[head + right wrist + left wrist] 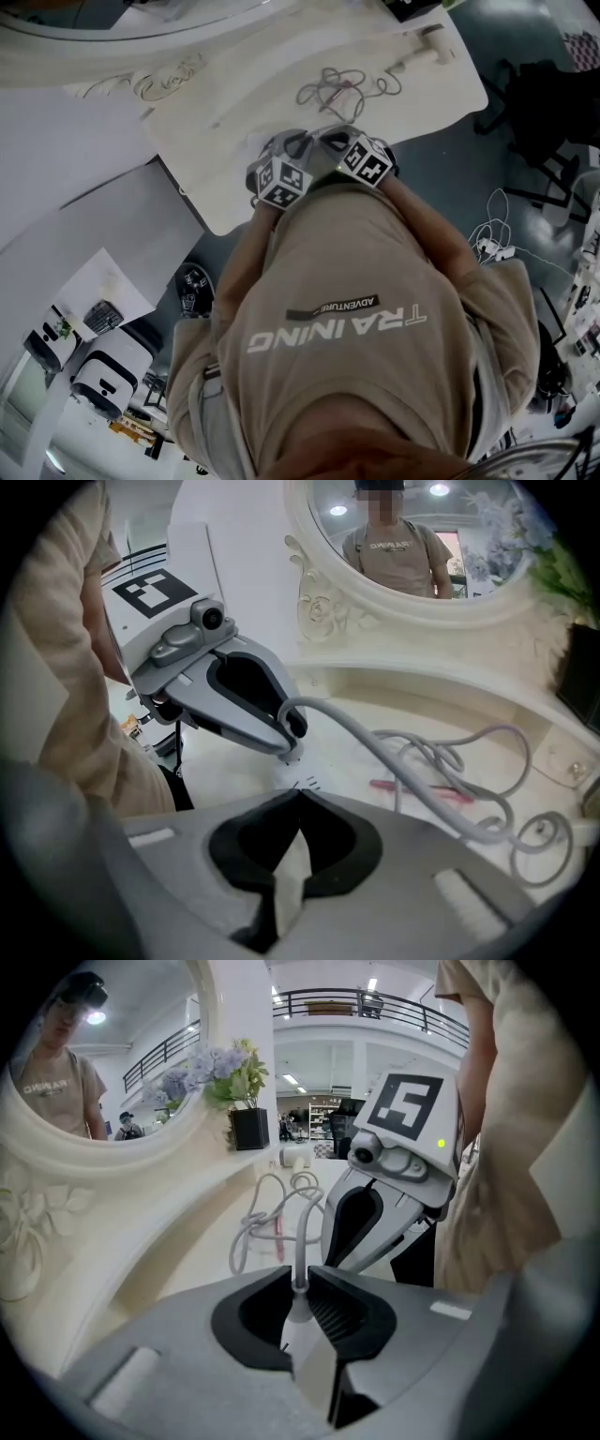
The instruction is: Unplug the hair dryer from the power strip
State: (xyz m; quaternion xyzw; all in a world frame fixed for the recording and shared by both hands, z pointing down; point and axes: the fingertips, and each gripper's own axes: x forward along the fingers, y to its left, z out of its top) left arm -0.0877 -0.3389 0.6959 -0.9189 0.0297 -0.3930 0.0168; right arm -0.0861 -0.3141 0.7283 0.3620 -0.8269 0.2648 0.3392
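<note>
In the left gripper view my left gripper [298,1279] is shut on a white plug [300,1326], and its grey cord [300,1241] leaves through the jaw tips toward a loose coil on the white vanity table [187,1269]. In the right gripper view my right gripper [298,794] is shut on the white power strip [289,878]; slot marks show just past its tips. The two grippers [291,148] [336,141] sit close together at the table's near edge. The white hair dryer [427,47] lies at the far right of the table, and the coiled cord [337,89] lies between it and the grippers.
An ornate round mirror [422,592] backs the table. A black vase with flowers [248,1129] stands at the rear. A red tie [422,791] lies among the cord loops. A black chair [534,112] and loose cables [492,239] are on the floor at the right.
</note>
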